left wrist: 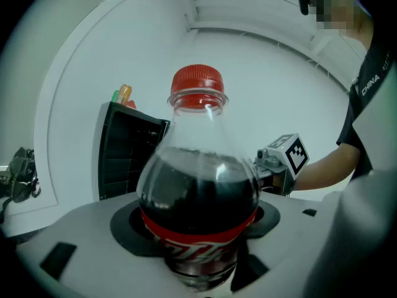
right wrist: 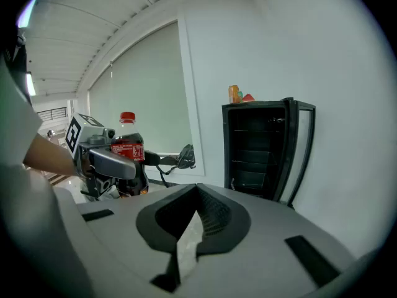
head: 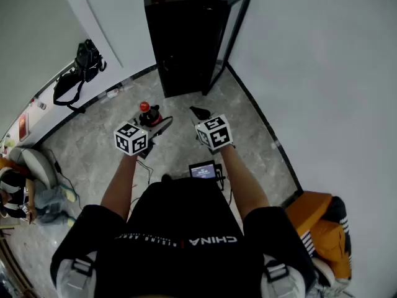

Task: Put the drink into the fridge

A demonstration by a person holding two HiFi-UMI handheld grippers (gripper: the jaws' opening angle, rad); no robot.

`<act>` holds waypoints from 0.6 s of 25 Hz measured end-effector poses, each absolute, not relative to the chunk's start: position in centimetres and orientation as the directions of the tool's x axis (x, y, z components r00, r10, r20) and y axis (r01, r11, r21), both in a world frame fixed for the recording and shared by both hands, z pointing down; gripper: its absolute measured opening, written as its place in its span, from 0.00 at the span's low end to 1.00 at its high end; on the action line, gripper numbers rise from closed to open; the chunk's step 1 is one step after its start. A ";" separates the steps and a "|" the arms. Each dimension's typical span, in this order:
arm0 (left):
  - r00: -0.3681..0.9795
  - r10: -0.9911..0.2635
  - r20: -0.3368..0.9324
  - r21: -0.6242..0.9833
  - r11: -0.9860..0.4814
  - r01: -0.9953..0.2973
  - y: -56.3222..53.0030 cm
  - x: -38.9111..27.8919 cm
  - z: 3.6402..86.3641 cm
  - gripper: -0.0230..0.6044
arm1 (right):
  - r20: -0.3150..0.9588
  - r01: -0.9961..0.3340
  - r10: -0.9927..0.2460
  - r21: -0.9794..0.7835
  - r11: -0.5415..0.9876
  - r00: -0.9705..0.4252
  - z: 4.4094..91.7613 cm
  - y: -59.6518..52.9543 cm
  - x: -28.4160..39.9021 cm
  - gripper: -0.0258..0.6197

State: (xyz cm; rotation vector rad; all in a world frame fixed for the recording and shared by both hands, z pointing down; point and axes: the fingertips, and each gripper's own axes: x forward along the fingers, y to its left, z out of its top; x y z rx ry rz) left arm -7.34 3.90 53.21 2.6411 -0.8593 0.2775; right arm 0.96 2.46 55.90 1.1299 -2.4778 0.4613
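Now | left fingers (left wrist: 124,228) clamp cola bottle (left wrist: 197,185), upright, cap (left wrist: 196,81) up | right fingers (right wrist: 217,219) together

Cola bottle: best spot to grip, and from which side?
The labelled body, level from the side, as the left gripper holds it now: the cola bottle stands upright, its belly is wide there, and the neck above tapers.
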 end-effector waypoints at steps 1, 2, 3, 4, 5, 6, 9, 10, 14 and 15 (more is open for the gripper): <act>0.797 -0.531 0.288 0.270 -0.754 -0.599 3.8 -7.5 53.3 0.54 | 0.466 -0.771 -0.646 -0.139 0.622 -0.605 56.0 2.4 0.9 0.06; 0.798 -0.530 0.287 0.275 -0.752 -0.599 3.8 -7.6 53.5 0.54 | 0.468 -0.771 -0.645 -0.140 0.621 -0.604 56.1 2.4 0.9 0.06; 0.799 -0.530 0.285 0.281 -0.751 -0.598 3.7 -7.7 53.6 0.54 | 0.470 -0.772 -0.644 -0.141 0.620 -0.603 56.2 2.4 0.9 0.06; 0.800 -0.529 0.283 0.286 -0.749 -0.597 3.7 -7.8 53.7 0.54 | 0.472 -0.771 -0.643 -0.142 0.620 -0.604 56.3 2.4 0.9 0.06; 0.801 -0.528 0.282 0.289 -0.749 -0.596 3.8 -7.9 53.7 0.54 | 0.473 -0.771 -0.642 -0.143 0.620 -0.604 56.3 2.4 1.0 0.06; 0.801 -0.527 0.283 0.290 -0.749 -0.595 3.8 -8.0 53.8 0.54 | 0.472 -0.773 -0.644 -0.144 0.618 -0.602 56.3 2.3 1.0 0.06; 0.803 -0.523 0.286 0.290 -0.752 -0.592 3.8 -8.0 53.9 0.54 | 0.470 -0.788 -0.660 -0.142 0.599 -0.586 56.1 2.0 1.5 0.06; 0.804 -0.522 0.285 0.292 -0.751 -0.592 3.8 -8.0 53.9 0.54 | 0.469 -0.795 -0.667 -0.142 0.590 -0.579 56.2 1.9 1.6 0.06; 0.809 -0.519 0.277 0.297 -0.754 -0.585 3.7 -8.0 53.9 0.54 | 0.472 -0.801 -0.669 -0.153 0.578 -0.573 56.4 1.9 1.7 0.06; 0.810 -0.518 0.275 0.297 -0.756 -0.583 3.8 -8.0 53.8 0.54 | 0.474 -0.799 -0.665 -0.155 0.582 -0.577 56.5 2.0 1.6 0.06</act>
